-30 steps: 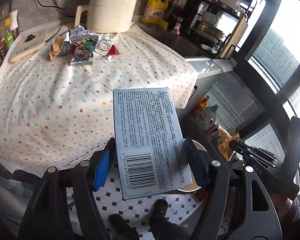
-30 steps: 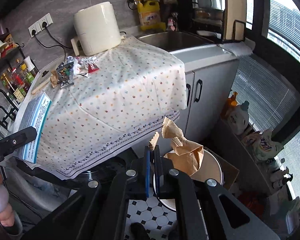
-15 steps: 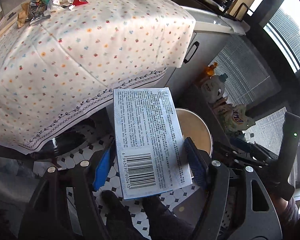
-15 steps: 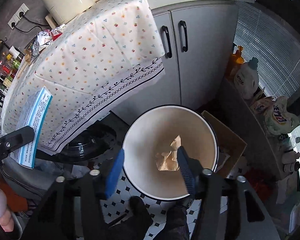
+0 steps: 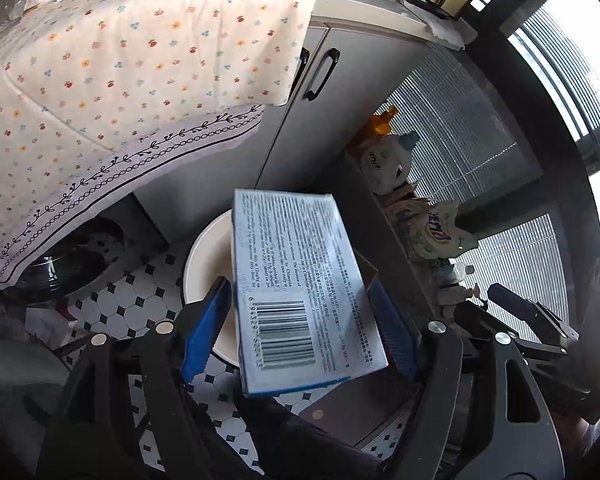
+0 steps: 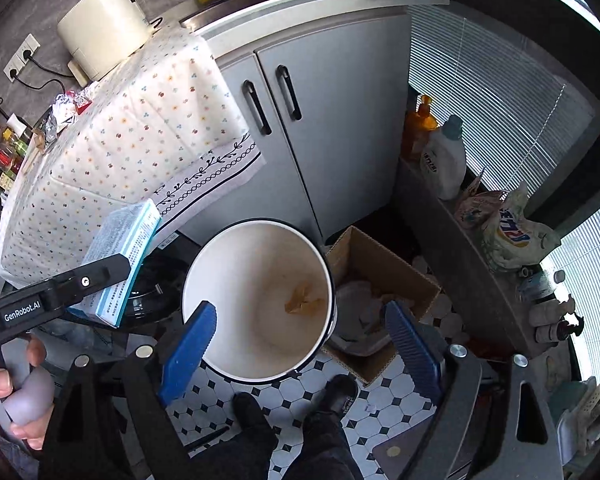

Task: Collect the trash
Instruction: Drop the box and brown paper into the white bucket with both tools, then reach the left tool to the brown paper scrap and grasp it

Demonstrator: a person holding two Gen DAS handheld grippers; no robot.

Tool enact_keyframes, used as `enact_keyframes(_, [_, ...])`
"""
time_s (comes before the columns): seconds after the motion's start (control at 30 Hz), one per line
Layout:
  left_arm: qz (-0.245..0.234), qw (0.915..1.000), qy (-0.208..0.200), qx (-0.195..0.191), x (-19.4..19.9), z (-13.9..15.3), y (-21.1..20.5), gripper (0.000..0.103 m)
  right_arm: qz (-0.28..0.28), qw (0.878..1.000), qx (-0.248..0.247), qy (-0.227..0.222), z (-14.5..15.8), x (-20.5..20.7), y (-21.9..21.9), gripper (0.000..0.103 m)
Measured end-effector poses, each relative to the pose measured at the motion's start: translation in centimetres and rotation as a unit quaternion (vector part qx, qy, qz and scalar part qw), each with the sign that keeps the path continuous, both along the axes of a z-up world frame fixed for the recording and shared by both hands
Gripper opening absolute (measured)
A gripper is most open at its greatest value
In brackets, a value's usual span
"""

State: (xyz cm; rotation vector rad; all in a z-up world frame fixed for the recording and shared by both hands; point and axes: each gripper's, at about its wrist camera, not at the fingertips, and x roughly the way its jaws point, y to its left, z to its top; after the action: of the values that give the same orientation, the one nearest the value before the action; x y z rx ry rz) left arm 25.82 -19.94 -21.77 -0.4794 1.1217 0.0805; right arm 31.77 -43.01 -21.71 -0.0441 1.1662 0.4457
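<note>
The right gripper (image 6: 300, 336) hangs empty over the white bin (image 6: 256, 300), fingers just spread wide, brown paper scrap (image 6: 302, 300) lying inside. The left gripper (image 5: 296, 324) has just loosened around the blue box (image 5: 300, 280), above the bin's edge; I'd judge dropping it in comes next. Its arm reads "GenRobot.AI"; the box shows a barcode.
</note>
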Motion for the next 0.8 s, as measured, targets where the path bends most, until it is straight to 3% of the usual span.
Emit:
enact_keyframes(0.1, [0.030, 0.9992, -0.025, 0.001, -0.1, 1.9, 0.4, 0.090, 0.002, 1.000, 0.013, -0.005, 0.9, 0.8, -1.3, 0.086])
enact_keyframes(0.43, [0.087, 0.9906, -0.079, 0.070, -3.1, 10.1, 3.7, 0.097, 0.055, 0.995, 0.072, -0.047, 5.2, 1.6, 1.2, 0.091])
enact_keyframes(0.67, [0.127, 0.9708, -0.140, 0.148, -6.3, 16.4, 6.1, 0.097, 0.088, 0.987, 0.099, -0.087, 8.4, 2.0, 5.6, 0.095])
enact_keyframes(0.8, [0.125, 0.9650, -0.166, 0.160, -7.7, 17.8, 7.1, 0.097, 0.105, 0.983, 0.104, -0.107, 10.0, 1.8, 7.8, 0.095])
